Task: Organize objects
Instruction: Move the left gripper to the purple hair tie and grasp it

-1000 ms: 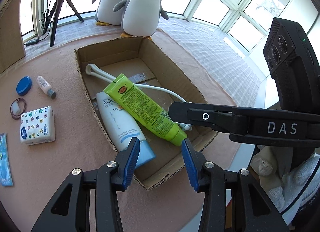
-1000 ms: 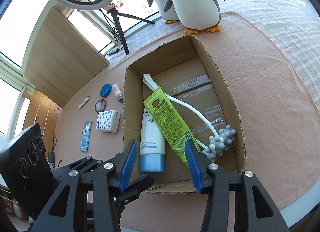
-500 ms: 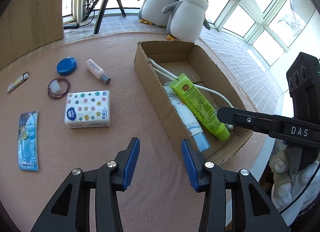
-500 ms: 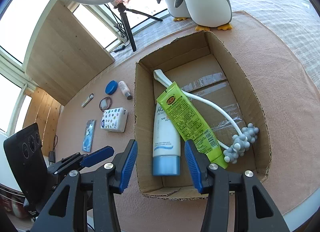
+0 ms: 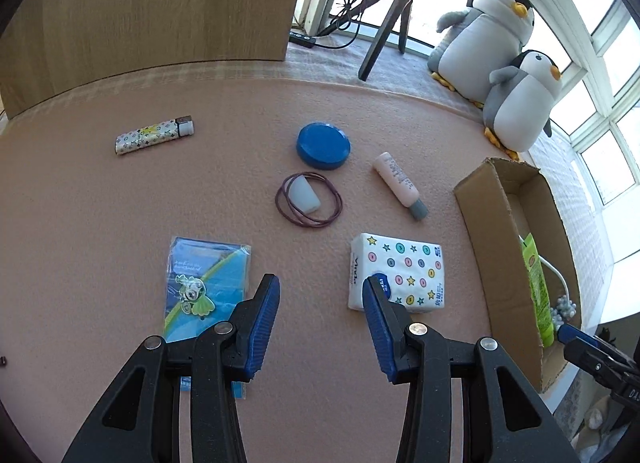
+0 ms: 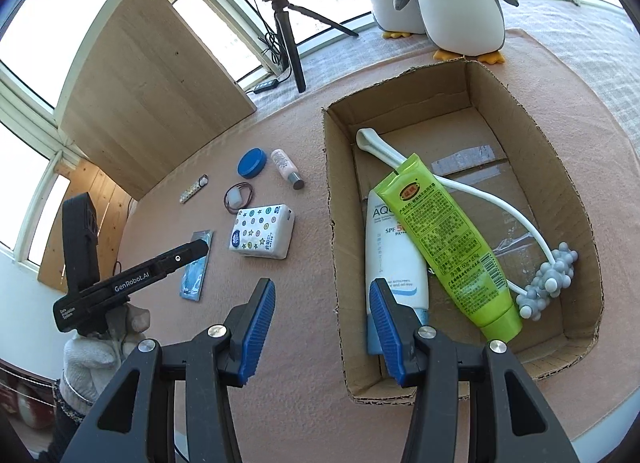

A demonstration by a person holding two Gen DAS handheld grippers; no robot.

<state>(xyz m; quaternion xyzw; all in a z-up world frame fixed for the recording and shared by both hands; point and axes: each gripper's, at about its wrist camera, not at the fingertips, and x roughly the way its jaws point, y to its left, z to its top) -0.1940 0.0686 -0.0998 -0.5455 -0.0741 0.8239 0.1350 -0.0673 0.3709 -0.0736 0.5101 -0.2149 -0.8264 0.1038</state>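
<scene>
I see three things already in the cardboard box (image 6: 472, 103) at 3 o'clock; the tissue pack (image 5: 396, 271) and five small items wait outside. Left gripper (image 5: 318, 319) and right gripper (image 6: 320, 329): jaws half open, empty

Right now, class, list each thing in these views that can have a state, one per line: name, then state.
Cardboard box: open-topped, partly filled.
Green tube: lying in the box, across the white tube.
White tube: lying in the box.
Massager: in the box.
Tissue pack: on the mat, outside the box.
Small bottle: lying on its side.
Left gripper: open, empty.
Right gripper: open, empty.
</scene>
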